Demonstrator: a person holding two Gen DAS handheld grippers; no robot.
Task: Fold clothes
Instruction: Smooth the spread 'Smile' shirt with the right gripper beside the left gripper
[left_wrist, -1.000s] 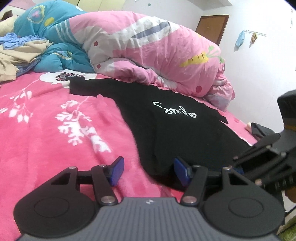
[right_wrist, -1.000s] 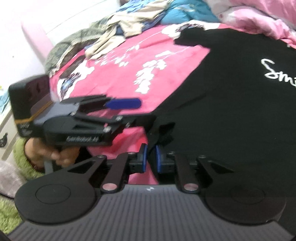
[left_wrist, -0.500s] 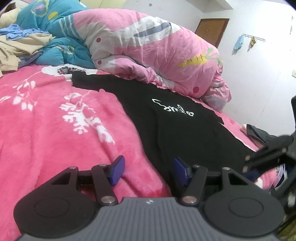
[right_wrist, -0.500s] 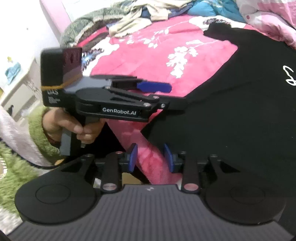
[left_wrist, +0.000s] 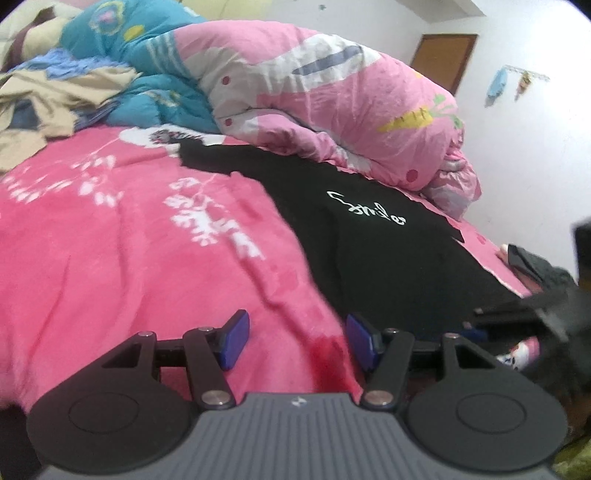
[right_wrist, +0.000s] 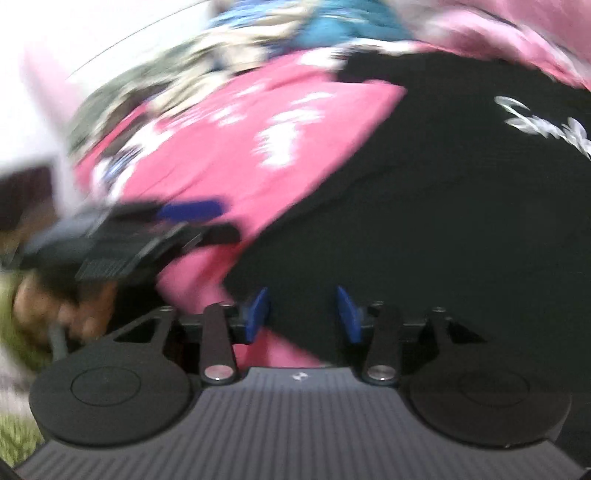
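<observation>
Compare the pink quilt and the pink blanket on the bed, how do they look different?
The pink quilt is heaped in a rumpled mound at the far side; the pink blanket is spread flat over the bed. The quilt is pale pink with white patches and a carrot print; the blanket is deeper pink with white leafy sprigs. The black shirt lies on the blanket, not the quilt. Both are soft pink bedding.

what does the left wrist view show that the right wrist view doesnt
Only the left wrist view shows the brown door, the pink carrot quilt clearly, and the right gripper's side at its right edge. Only the right wrist view shows the hand holding the left gripper. Both show the black shirt lying on the pink blanket.
</observation>
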